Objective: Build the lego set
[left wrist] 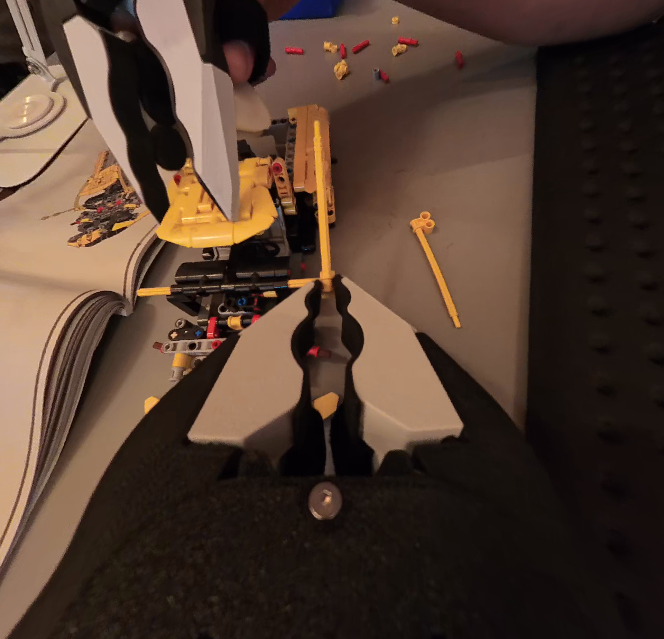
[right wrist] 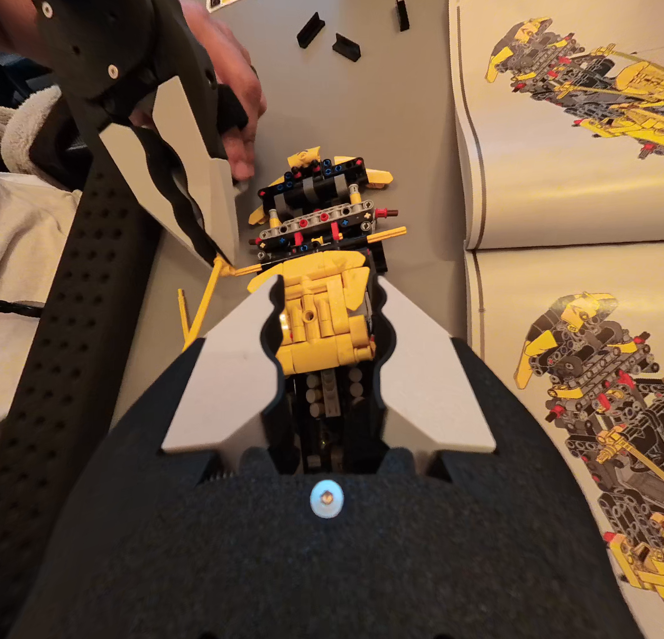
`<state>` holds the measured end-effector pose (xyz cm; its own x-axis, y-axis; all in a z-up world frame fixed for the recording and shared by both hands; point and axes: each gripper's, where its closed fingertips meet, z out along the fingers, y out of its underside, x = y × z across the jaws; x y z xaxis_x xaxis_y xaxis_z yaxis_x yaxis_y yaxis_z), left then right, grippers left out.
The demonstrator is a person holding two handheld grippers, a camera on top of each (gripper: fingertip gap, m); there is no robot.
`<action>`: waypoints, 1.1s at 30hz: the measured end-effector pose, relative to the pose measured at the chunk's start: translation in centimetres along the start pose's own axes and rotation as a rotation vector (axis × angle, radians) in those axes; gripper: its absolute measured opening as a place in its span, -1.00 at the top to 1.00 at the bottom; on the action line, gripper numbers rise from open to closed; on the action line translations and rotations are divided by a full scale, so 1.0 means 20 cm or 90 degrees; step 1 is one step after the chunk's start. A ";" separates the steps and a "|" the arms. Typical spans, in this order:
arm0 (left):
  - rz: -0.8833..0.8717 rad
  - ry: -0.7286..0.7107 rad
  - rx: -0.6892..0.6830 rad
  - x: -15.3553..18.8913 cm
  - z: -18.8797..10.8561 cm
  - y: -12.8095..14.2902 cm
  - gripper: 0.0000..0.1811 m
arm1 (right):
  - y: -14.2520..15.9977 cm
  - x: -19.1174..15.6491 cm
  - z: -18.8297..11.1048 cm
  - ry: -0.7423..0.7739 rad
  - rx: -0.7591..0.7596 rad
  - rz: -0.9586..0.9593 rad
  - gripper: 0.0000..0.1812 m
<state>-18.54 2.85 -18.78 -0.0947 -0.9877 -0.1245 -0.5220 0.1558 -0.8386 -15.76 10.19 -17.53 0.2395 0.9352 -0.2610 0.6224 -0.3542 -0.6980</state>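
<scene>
Right gripper point(right wrist: 327, 319) clamps the yellow cab of the lego model point(right wrist: 323, 226) on the table point(right wrist: 413, 118), steadying it | left gripper point(left wrist: 325, 285) pinches a yellow rod point(left wrist: 323, 204) narrowly at the model's side axle, apparently to seat it.

My L wrist cam's looking down along its fingers, tight on the lego model point(left wrist: 251, 226) from one side. R cam's sitting right over its yellow top point(right wrist: 323, 319), facing across. Both're sharing model + open instruction book point(left wrist: 54, 244).
</scene>
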 end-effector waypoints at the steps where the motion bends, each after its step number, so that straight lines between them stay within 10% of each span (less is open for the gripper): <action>1: 0.000 0.002 -0.004 0.00 -0.01 0.00 0.92 | 0.00 0.00 -0.01 0.006 -0.002 -0.008 0.55; 33: 0.006 0.038 -0.021 -0.01 0.01 0.03 0.92 | 0.00 -0.02 0.01 0.013 0.002 -0.006 0.51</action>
<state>-18.55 3.19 -19.33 -0.1500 -0.9836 -0.0997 -0.5489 0.1667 -0.8191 -16.09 9.88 -17.55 0.2483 0.9384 -0.2403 0.6228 -0.3447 -0.7023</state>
